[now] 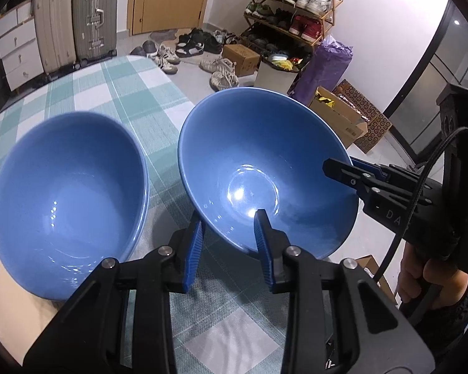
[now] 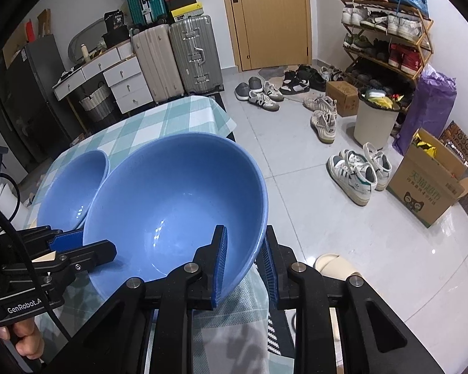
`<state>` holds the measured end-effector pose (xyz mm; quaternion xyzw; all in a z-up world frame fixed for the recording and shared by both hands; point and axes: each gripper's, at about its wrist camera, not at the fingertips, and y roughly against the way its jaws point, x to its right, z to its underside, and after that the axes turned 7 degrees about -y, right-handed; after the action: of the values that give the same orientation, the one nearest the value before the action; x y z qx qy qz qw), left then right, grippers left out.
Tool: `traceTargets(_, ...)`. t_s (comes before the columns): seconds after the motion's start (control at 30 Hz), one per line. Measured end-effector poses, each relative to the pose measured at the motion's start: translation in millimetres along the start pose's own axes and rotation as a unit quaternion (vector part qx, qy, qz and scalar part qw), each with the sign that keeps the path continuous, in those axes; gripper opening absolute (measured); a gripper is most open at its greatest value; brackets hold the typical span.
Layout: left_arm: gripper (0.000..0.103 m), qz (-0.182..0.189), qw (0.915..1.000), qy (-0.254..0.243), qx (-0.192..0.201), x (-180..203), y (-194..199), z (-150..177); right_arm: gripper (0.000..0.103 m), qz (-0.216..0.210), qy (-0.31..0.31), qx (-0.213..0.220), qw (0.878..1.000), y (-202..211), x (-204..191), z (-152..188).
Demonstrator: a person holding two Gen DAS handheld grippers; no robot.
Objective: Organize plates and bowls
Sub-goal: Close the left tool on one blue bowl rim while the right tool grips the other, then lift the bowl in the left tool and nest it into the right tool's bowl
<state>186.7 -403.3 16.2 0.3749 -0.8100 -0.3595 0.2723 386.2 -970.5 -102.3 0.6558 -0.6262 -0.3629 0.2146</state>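
Observation:
A blue bowl hangs tilted over the table's right edge, held by both grippers. My left gripper is shut on its near rim, one pad outside the wall and one inside. My right gripper is shut on the bowl's right rim; the left wrist view shows it clamped there. The left gripper also appears in the right wrist view, at the bowl's left side. A second blue bowl sits to the left on the table.
The table wears a green and white checked cloth. Beyond its right edge, on the tiled floor, lie loose shoes, a cardboard box, a bin and a shoe rack. Suitcases and drawers stand behind.

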Motion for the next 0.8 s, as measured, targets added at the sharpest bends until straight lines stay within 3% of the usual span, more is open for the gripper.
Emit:
traceTargets(0.3,0.029,-0.005,0.9995,-0.007,0.030,-5,36,-3,0.023,-0.001,0.015,0.024,1.000,33,-17,-6)
traceTargets(0.8,0.029,-0.024,0.9965,0.008,0.080,-33,116,10,0.023,-0.012,0.060,0.054,0.997,69,-80,-19)
